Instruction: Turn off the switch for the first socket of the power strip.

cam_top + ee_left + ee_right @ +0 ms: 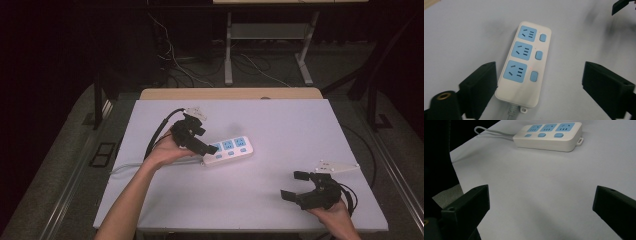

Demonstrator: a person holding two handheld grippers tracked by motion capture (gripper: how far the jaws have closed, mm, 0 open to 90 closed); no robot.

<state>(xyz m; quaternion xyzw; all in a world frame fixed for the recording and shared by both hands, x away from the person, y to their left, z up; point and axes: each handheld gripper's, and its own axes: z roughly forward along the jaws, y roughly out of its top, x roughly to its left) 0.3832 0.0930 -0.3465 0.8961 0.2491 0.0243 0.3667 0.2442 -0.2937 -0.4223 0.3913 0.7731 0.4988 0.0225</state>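
A white power strip (229,149) with three blue sockets and three blue switches lies flat on the white table (280,120), a little left of centre. My left gripper (206,140) hovers over the strip's cable end, pointing down at it. In the left gripper view the strip (524,67) lies between the wide-apart jaws of the left gripper (541,75), nearer the left jaw, and the right jaw stands well clear of it. My right gripper (292,185) rests open near the table's front right, with nothing between its jaws. The right gripper view looks past the right gripper (542,195) to the strip (549,136) farther off.
The strip's white cable (125,167) runs off the table's left edge. A wooden board edge (230,93) borders the back of the table. Beyond it are desk legs (228,50) and loose cables on the floor. The other gripper's jaw (621,6) shows in the left gripper view's top right corner.
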